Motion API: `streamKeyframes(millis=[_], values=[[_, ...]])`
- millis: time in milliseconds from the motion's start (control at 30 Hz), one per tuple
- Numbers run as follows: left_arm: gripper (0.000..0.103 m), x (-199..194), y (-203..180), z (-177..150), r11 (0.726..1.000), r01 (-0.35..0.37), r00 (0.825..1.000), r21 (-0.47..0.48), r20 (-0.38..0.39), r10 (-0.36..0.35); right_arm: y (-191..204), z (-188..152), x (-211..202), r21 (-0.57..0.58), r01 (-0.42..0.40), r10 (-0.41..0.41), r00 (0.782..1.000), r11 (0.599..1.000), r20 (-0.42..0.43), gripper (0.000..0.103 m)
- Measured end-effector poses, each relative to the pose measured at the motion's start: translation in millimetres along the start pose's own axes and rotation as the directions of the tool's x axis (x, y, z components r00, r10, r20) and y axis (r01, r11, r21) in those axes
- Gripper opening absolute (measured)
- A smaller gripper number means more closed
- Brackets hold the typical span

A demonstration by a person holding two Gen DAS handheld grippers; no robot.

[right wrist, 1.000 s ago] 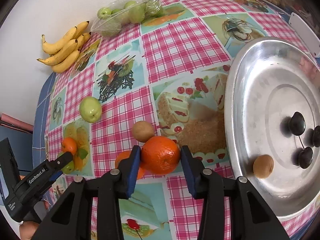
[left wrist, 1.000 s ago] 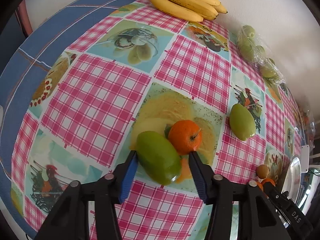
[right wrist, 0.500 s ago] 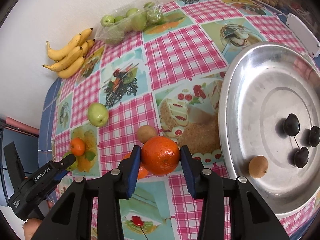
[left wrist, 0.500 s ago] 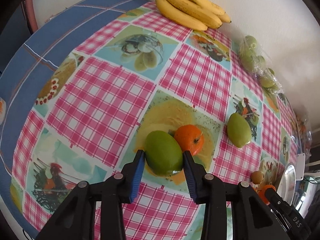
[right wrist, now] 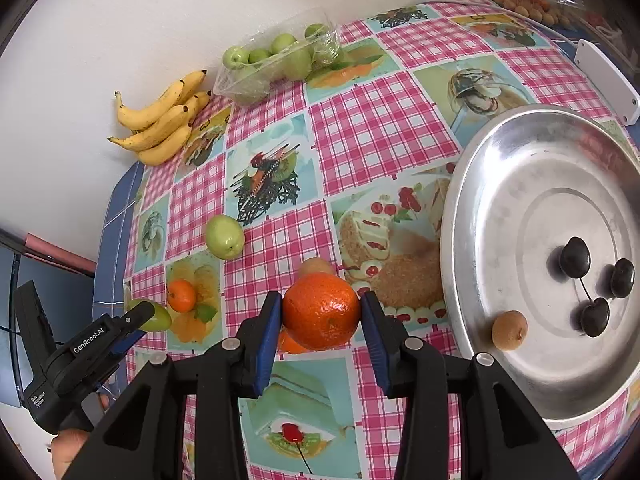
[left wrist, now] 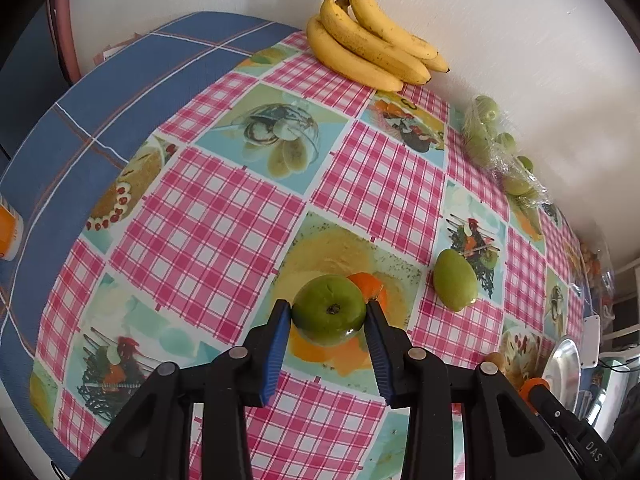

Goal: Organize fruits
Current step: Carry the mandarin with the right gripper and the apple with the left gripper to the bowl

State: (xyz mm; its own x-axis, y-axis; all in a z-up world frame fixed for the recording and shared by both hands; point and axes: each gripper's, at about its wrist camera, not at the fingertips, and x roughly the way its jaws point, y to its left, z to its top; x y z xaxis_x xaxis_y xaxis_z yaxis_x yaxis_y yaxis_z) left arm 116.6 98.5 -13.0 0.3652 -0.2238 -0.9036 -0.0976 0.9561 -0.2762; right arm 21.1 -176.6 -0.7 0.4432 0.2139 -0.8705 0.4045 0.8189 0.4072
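Worktop (left wrist: 224, 216) under a pink-check cloth with food-print squares, blue cloth at its far left edge, white wall behind. Big round metal tray (right wrist: 472, 216) at right in the right wrist view, holding three dark cherries (right wrist: 575, 257) near the middle and one small brown fruit (right wrist: 509, 330) near its lower-left rim. Banana bunch (left wrist: 372, 44) lies against the wall, long axis running along the wall line, stem end up-left in the left wrist view. Clear plastic pack of small green fruits (right wrist: 276, 66) just right of the bananas, also by the wall. Left gripper (left wrist: 327, 316): fingers have just been closing and now clench a green mango (left wrist: 329, 309), blue pads on both its sides; stem end faces the camera, so its long axis runs roughly along the fingers, away from the lens; it looks just clear of the cloth. A small orange (left wrist: 371, 285) sits right behind it, half hidden, on the yellow print square. A second green mango (left wrist: 456, 280) lies loose on the cloth to the right, well apart, long axis tilted from upper left to lower right. Right gripper (right wrist: 321, 312): fingers clamped on a large orange (right wrist: 321, 310), pads pressing both sides, held left of the tray rim. Just behind it a small brown fruit (right wrist: 316, 266) on the cloth, and a bit of another orange fruit (right wrist: 290, 342) shows beneath it. A hand (right wrist: 70, 446) shows under the left gripper at lower left of the right wrist view.
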Motion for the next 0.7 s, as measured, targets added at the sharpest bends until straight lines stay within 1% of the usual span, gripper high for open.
streamKeyframes(millis=[400, 700], values=[[0.04, -14.1, -14.7, -0.4, 1.0, 0.017, 0.999, 0.018, 0.037, -0.017, -14.2, 2.7, -8.2, 0.019, 0.007, -0.007, 1.0, 1.0, 0.006, 0.042], [0.04, -17.7, -53.0, -11.5, 0.993, 0.033, 0.999, 0.111, 0.039, -0.037, -46.0, 9.2, -21.7, 0.067, 0.039, -0.041, 0.999, 0.997, 0.031, 0.042]])
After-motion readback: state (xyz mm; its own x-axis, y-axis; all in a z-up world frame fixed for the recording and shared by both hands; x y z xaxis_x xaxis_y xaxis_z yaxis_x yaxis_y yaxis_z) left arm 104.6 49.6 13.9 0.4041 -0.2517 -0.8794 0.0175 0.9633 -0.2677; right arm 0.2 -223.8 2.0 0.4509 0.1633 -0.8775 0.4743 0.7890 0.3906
